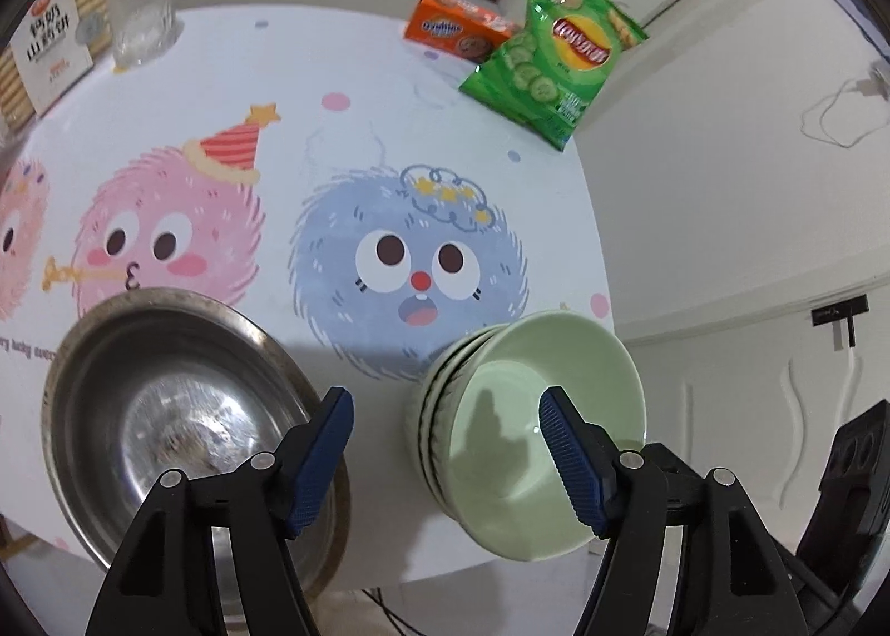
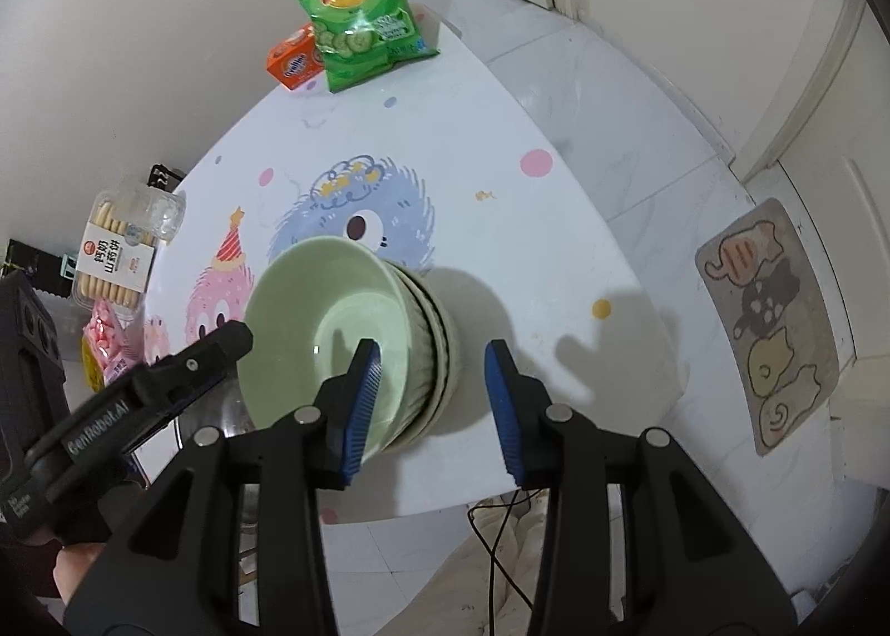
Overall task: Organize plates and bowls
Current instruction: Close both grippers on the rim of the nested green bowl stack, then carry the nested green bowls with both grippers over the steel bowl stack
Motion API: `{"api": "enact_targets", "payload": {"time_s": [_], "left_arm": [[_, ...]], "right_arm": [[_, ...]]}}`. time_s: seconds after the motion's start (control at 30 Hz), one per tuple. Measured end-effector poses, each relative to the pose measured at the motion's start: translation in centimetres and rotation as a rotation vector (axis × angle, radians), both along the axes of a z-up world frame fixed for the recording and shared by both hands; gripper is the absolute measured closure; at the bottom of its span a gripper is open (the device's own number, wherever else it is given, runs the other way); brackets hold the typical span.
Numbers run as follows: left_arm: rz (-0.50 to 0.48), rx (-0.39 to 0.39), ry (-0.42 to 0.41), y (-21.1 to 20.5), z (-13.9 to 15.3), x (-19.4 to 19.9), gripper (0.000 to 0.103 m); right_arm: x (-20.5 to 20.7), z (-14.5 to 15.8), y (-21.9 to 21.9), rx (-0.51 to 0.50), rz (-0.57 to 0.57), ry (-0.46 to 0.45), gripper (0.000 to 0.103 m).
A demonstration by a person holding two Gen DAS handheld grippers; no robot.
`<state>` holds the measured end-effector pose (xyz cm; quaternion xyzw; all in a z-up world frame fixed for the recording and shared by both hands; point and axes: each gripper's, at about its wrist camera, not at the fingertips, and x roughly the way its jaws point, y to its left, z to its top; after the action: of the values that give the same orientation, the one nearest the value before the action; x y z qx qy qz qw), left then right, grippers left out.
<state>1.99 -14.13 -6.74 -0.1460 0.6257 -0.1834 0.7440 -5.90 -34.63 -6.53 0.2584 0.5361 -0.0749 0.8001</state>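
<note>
A stack of glazed pale-green ceramic bowls [image 1: 534, 436] is shown near the front edge of the round table [image 1: 311, 97], whose glossy white top is printed with fuzzy cartoon faces in pink and blue. The stack is made up of smooth, round bowls nested closely; ribbed outer walls with dark rims can be made out on the lower ones, though their exact number cannot be told. To its left, and apart from it, a shallow stainless-steel bowl [image 1: 183, 408] with a dulled, scratched base is seen; its near rim is cut off behind the gripper frame.

The left gripper [image 1: 445, 463] is held with its jaws well apart, nothing being gripped: the ridged blue pads [image 1: 322, 461] stand clear, one over the steel bowl's rim, the other in front of the top green bowl's interior. The right gripper [image 2: 431, 408] is likewise parted, more narrowly, and holds nothing; the stack's right wall lies between its pads, and whether the left pad touches the bowl cannot be judged.

At the far edge, a crinkled green crisp bag [image 1: 556, 52] is laid against an orange carton [image 1: 456, 30]. A clear biscuit tray [image 2: 119, 252] and a tumbler [image 1: 142, 19] are distorted at the left margin. A patterned floor mat [image 2: 773, 324] lies off to the right.
</note>
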Motion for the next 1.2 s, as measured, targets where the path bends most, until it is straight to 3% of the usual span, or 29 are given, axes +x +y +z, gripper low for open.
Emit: {"api": "enact_targets", "payload": {"time_s": [0.43, 1.13, 1.2], "left_arm": [[0.004, 0.055, 0.078, -0.9, -2.0, 0.5, 0.034], [-0.037, 0.052, 0.176, -1.2, -5.1, 0.4, 0.065], [-0.043, 0.044, 0.171, -1.4, -5.0, 0.5, 0.068]], "right_arm": [[1.2, -1.6, -0.1, 0.044, 0.016, 0.084, 0.062], [2.2, -4.4, 0.3, 0.074, 0.039, 0.169, 0.062], [2.3, -4.6, 0.3, 0.084, 0.043, 0.174, 0.067]]}}
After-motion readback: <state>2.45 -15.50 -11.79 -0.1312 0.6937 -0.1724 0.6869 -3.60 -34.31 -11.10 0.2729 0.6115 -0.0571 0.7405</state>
